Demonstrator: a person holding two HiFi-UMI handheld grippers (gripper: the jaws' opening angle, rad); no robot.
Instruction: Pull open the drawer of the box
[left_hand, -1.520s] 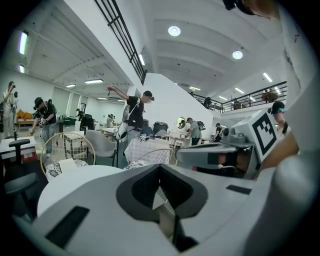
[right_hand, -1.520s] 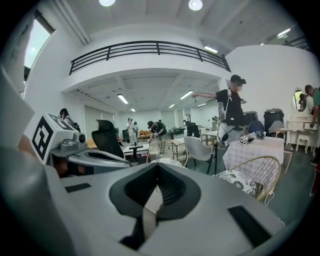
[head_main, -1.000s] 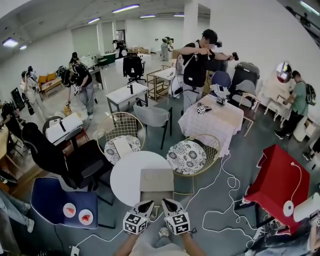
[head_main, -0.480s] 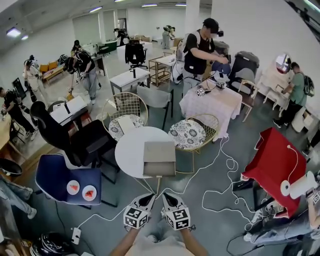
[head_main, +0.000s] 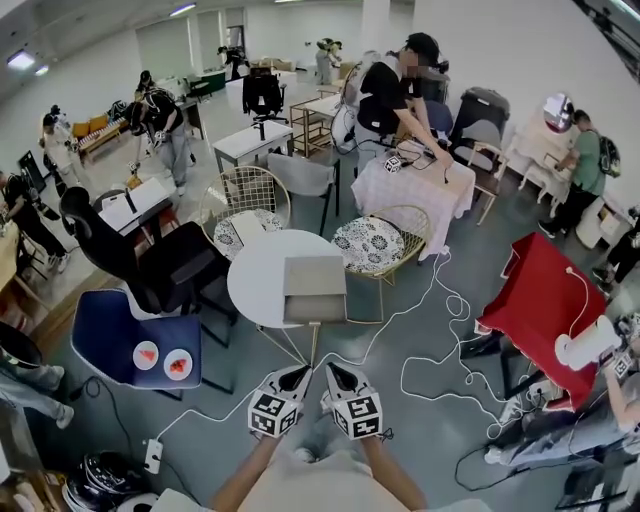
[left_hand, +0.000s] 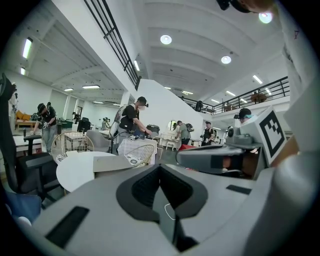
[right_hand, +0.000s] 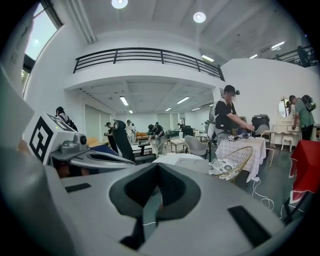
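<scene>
Box (head_main: 314, 290) lies well ahead of left gripper (head_main: 296, 376) and right gripper (head_main: 335, 372) — both with jaws together, empty.

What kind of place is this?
Probably a big shared hall for recording tasks, not a home. Many tables and chairs stand scattered about, cables trail over the floor, and several people work at separate spots.

left gripper (left_hand: 161, 175): jaws together, empty | box (left_hand: 117, 164): on round table (left_hand: 75, 174), ahead-left | right gripper (left_hand: 186, 156): alongside right
</scene>
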